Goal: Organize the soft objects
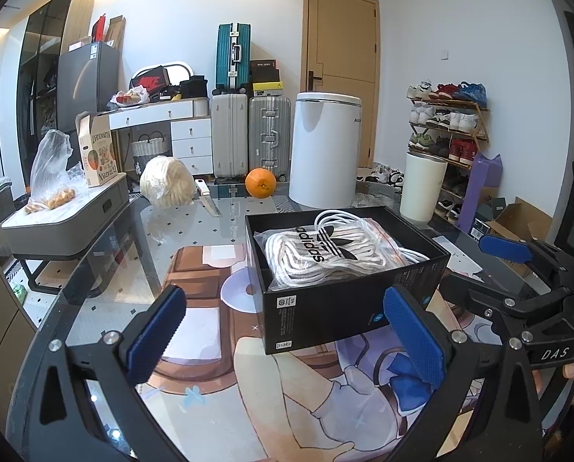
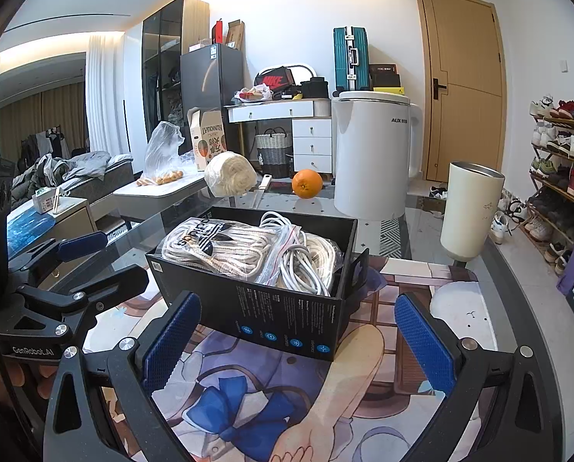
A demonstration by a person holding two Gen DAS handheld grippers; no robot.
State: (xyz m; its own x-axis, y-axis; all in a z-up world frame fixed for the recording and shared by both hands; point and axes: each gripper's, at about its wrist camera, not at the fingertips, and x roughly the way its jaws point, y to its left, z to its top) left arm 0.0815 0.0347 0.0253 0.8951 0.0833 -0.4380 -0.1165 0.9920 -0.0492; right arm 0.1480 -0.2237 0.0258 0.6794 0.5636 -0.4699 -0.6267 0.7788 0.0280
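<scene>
Black box [image 1: 348, 269] w/ bagged laces [image 1: 325, 250] sits dead ahead, between both claws; left claw [image 1: 287, 335] & right claw [image 2: 298, 338] both spread, empty. Right prob. nearer.

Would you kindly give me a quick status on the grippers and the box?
Left gripper and right gripper: jaws open, empty. Black box on table, holds bagged laces and white cable. Nothing blocking.

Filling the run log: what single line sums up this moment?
left tongs: open, empty | right tongs: open, empty | black box: on mat, holds bagged laces and white cable | stage: tongs hover near box
</scene>
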